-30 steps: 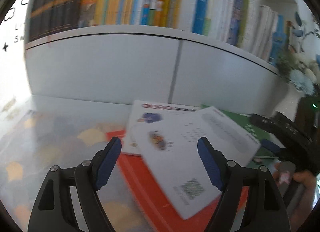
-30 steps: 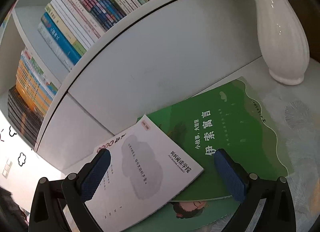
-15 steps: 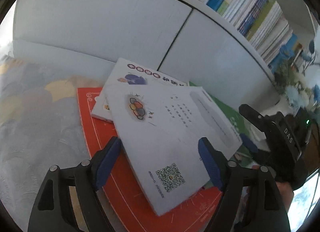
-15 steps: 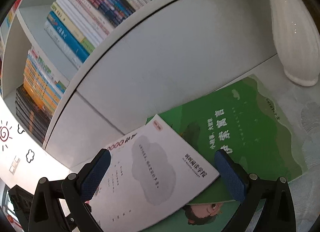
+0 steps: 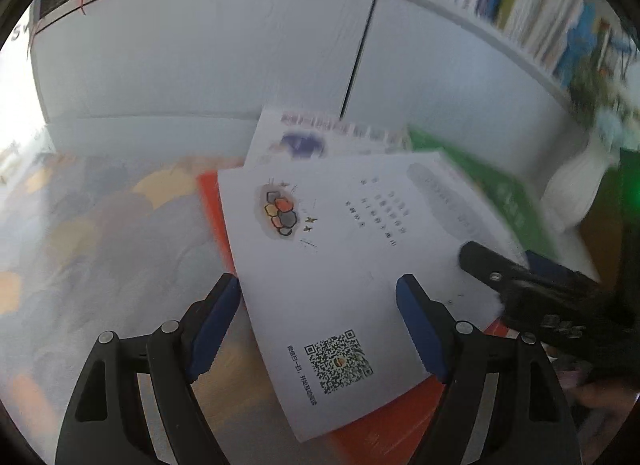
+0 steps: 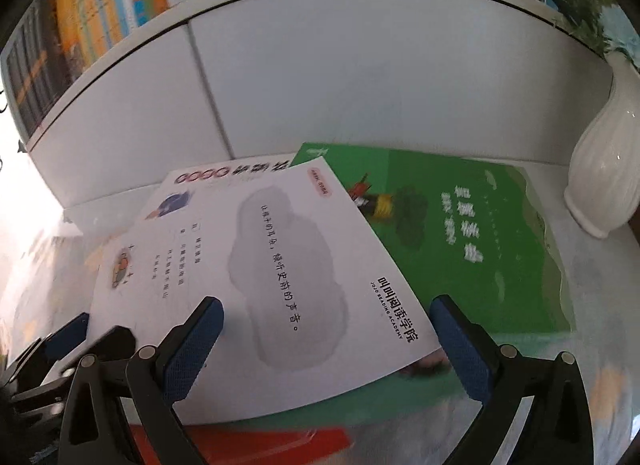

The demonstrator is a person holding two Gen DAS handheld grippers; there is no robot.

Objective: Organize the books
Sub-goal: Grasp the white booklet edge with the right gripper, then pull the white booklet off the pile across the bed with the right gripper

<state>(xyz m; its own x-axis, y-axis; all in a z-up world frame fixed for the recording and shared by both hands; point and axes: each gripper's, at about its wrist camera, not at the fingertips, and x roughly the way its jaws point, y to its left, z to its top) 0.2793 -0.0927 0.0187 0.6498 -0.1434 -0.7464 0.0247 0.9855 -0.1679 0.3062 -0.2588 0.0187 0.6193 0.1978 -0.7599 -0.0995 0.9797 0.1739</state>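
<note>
1. White cabinet [image 6: 360, 77] backs the scene, with an open shelf on top; a row of upright books [image 6: 104, 5] fills that shelf tightly, spines out. Only container-like thing in view that is clearly loaded.
2. Tabletop [image 5: 104, 233] with a pale patterned cover carries a loose fan of flat books in front of the cabinet.
3. Green book [image 6: 472, 249] lies flat at the right of the pile, near the white vase [image 6: 604, 169], not touching it. Contents of the vase can't be made out from here, only blurred foliage above it.
4. Red book [image 5: 384, 421] sits at the bottom of the pile; only its edges show.
5. White booklet [image 5: 340, 265] lies on top, skewed, overlapping the red and green books and a second white book [image 5: 320, 137] behind it.
6. Left gripper [image 5: 320, 329]: fingers spread, straddling the booklet's near-left corner, pads not pressing on it.
7. Right gripper [image 6: 328, 345]: fingers spread, straddling the booklet's near-right edge, nothing clamped.
8. Step looks like a two-sided pickup or squaring of the booklet. My read: thin cover, so slide one pad under the overhanging edge rather than pinching from above, and close both sides evenly so it doesn't buckle or drag the books beneath.
</note>
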